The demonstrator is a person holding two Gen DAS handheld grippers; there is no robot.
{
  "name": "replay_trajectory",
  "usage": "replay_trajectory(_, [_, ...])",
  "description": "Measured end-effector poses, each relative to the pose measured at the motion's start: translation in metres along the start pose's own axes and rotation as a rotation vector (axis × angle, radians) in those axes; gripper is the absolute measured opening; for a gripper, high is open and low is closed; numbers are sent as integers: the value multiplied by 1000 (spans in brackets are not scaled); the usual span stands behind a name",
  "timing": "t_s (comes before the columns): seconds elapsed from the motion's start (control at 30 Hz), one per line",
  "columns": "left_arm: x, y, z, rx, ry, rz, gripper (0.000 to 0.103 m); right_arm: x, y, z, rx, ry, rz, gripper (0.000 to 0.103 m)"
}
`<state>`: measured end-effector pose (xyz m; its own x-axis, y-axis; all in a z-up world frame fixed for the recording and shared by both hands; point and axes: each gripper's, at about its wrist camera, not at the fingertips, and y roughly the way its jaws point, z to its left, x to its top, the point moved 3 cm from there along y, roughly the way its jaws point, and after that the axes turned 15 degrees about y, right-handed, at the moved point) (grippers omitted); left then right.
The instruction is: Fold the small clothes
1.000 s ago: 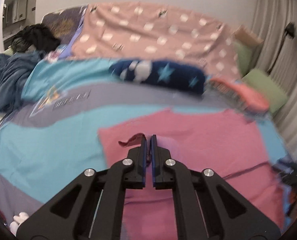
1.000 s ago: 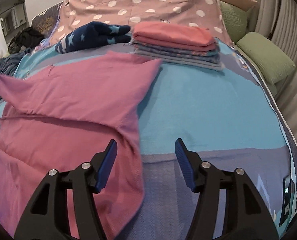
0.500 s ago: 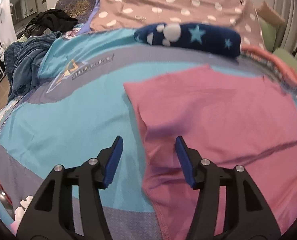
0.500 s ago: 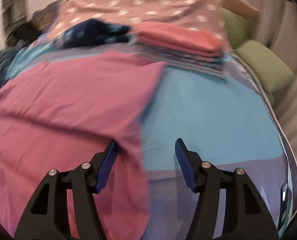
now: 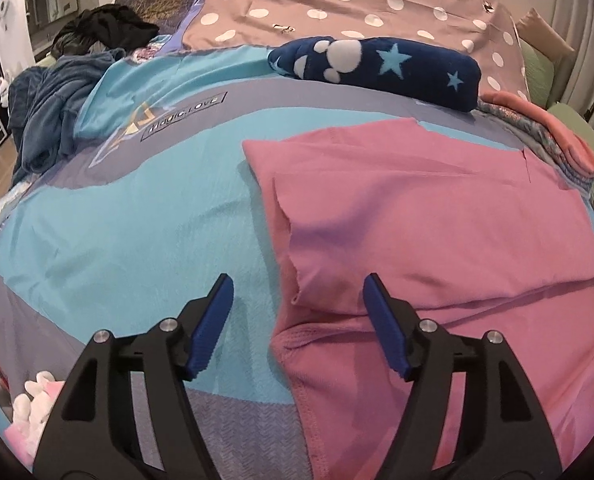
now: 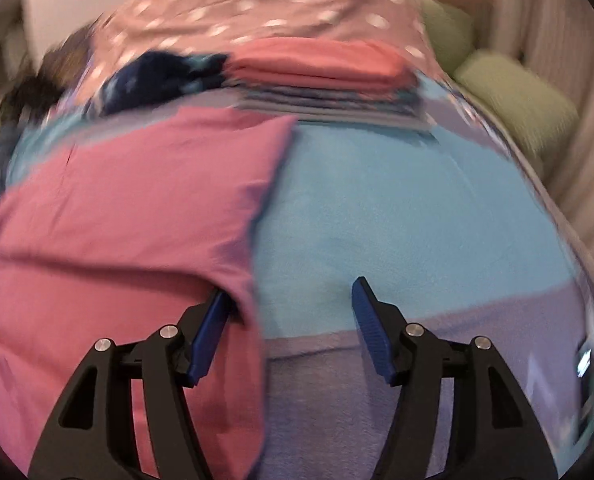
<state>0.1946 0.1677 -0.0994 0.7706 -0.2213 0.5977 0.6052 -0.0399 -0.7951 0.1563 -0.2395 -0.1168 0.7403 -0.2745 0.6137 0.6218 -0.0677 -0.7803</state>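
A pink garment (image 5: 417, 216) lies spread on the bed, its upper part folded down over the lower part. My left gripper (image 5: 299, 300) hovers over the garment's left edge; its jaws are opening, the cloth edge lies below the gap and no pad presses on it. In the blurred right wrist view the same pink garment (image 6: 117, 216) fills the left half. My right gripper (image 6: 291, 304) stands open over its right edge, the left fingertip (image 6: 217, 308) close beside a fold of the cloth, the right one over bare bedspread.
The bed has a turquoise and grey bedspread (image 5: 117, 232). Behind the garment lie a rolled navy star-print blanket (image 5: 377, 64), a stack of folded clothes (image 6: 325, 76) and a dotted pink cover (image 5: 337, 0). Dark clothes (image 5: 53, 96) are heaped at far left, green cushions (image 6: 513, 96) at right.
My left gripper went from shut on a pink cloth corner to open and let it go, sinking toward the bed. The folded pink layer now lies flat. The right gripper stayed open.
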Motion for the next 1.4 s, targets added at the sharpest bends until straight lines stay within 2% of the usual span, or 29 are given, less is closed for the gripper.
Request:
replay_trajectory(0.07, [2,0,-1,5,-6,1,69,1,2,12,-37,-63,-28,62])
replay_trajectory(0.1, [2,0,-3,9,-6,2,69,3,3,12,-54,-55,-41,62])
replay_trajectory(0.17, [2,-1,-4,19,-4,3,71,15,4,-11,-109,74,-65,62])
replay_trajectory(0.23, [-1,-3,-4,13,0,3,73,17,14,-49,22,324,43,61])
replay_trajectory(0.27, [-1,-4,-4,16,2,4,73,16,17,-60,70,395,68,61])
replay_trajectory(0.3, [-1,-6,-3,26,6,7,73,17,14,-62,82,387,59,61])
replay_trajectory(0.37, [1,-11,-3,60,-5,4,73,15,11,-52,40,306,40,65])
replay_trajectory(0.43, [9,-24,-7,61,-20,-39,73,10,11,-41,-1,203,13,68])
replay_trajectory(0.47, [16,-32,-14,50,-10,-68,73,8,10,-41,0,195,12,70])
replay_trajectory(0.6, [42,-56,-51,23,94,-152,73,7,-2,-56,87,237,48,71])
replay_trajectory(0.7, [58,-59,-78,-19,149,-172,73,11,-17,-67,227,297,63,71])
replay_trajectory(0.8, [68,-42,-101,-36,184,-145,73,29,-21,-79,325,368,47,73])
replay_trajectory(0.9, [67,-19,-117,-61,190,-84,73,63,9,-84,388,434,71,73])
replay_trajectory(1.0, [58,-5,-121,-47,201,-41,73,92,47,-78,429,486,131,63])
replay_trajectory(1.13, [51,-1,-104,26,195,-28,73,114,85,-45,409,394,186,63])
replay_trajectory(1.17, [51,-4,-93,50,176,-44,73,117,91,-35,382,357,172,55])
replay_trajectory(1.2, [53,-7,-80,64,148,-57,74,120,92,-29,370,322,157,36])
replay_trajectory(1.23, [53,-9,-68,78,116,-64,74,122,94,-22,360,281,158,4])
replay_trajectory(1.27, [54,-10,-53,95,78,-70,74,122,95,-18,335,254,157,3])
replay_trajectory(1.33, [51,-11,-19,129,-7,-76,75,126,86,-13,288,181,62,3])
replay_trajectory(1.4, [40,-10,9,155,-82,-69,75,125,101,-16,234,174,92,3])
